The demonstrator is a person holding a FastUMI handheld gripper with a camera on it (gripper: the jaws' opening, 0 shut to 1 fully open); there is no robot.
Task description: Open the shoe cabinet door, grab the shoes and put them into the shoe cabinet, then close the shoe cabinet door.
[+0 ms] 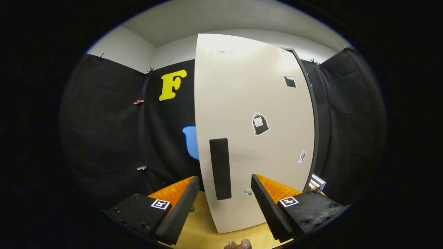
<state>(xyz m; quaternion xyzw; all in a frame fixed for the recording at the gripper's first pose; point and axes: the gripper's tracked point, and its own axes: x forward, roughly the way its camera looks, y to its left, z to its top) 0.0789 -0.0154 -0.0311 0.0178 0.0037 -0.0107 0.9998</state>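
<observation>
The shoe cabinet's pale door [256, 103] stands upright just ahead of me, with a few small stickers on it. Its tall black handle [220, 168] sits near the door's left edge, just beyond and between my fingertips. The dark cabinet frame [313, 121] runs down the door's right side. The door's left edge looks nearer to me than its right side, so it seems swung out a little. My gripper [225, 179] is open, with its fingers on either side of the handle and touching nothing.
The door stands over a light wooden surface [200, 224]. A small striped box [317, 182] lies by the frame's foot on the right. A bit of something green [191, 208] peeks out beside my left finger. A person's fingertips [238, 245] show below me.
</observation>
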